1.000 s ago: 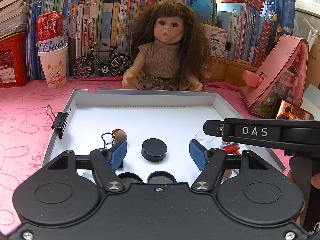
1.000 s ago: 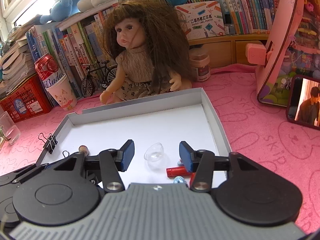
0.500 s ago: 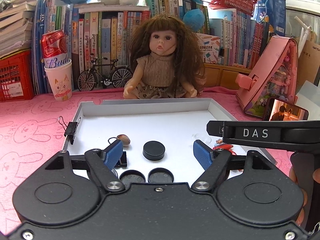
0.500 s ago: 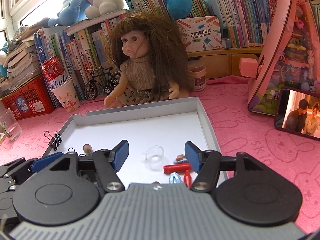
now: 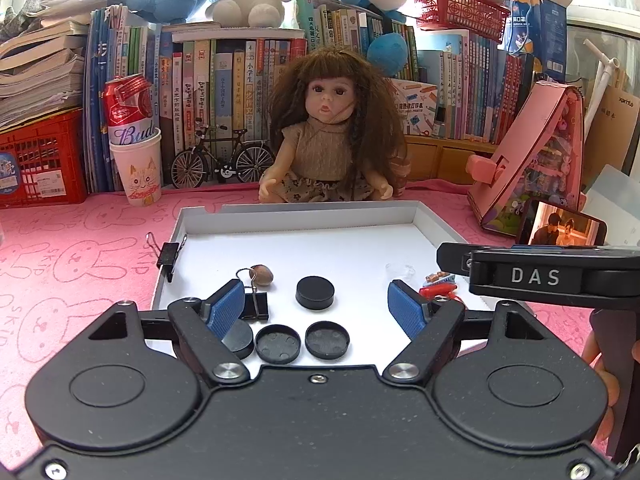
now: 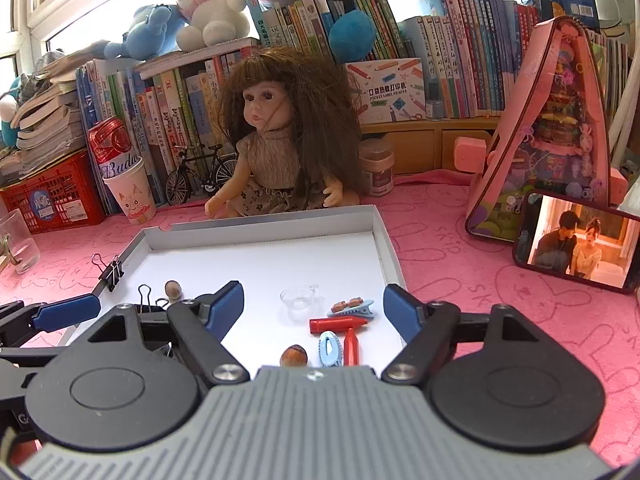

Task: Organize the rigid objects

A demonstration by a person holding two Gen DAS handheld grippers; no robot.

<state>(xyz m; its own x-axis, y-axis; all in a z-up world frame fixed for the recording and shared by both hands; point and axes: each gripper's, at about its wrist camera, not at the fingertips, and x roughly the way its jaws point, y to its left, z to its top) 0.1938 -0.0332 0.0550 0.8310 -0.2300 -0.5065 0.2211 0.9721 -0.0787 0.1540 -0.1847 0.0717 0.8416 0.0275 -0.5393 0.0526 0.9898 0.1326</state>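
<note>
A: Biggest first. Pink tabletop [image 5: 72, 240] fills both views, white tray [image 5: 320, 226] at centre frame, doll [image 5: 332, 136] sitting just behind the tray's far wall.

B: Tongs?

A: Left tongs [image 5: 318, 306], lower centre of the left view, open, nothing between the blue pads. Right tongs [image 6: 314, 306], lower centre of the right view, jaws opening, nothing gripped; small items lie on the tray under the gap.

B: Tray contents?

A: Left view: black cap [image 5: 315, 292] at centre, two upturned caps [image 5: 278, 343] side by side below it, binder clip [image 5: 256, 300] and a nut [image 5: 262, 275] left of centre. Second binder clip [image 5: 170, 254] sits on the tray's left wall.

B: Right view?

A: Clear cup [image 6: 299, 300] centre, red crayon [image 6: 338, 324] just below it, second red crayon [image 6: 351, 346] upright-ish in frame, blue hair clip [image 6: 331, 349] beside it, patterned hair clip [image 6: 352, 307] above, hazelnut [image 6: 294, 355] bottom centre.
</note>
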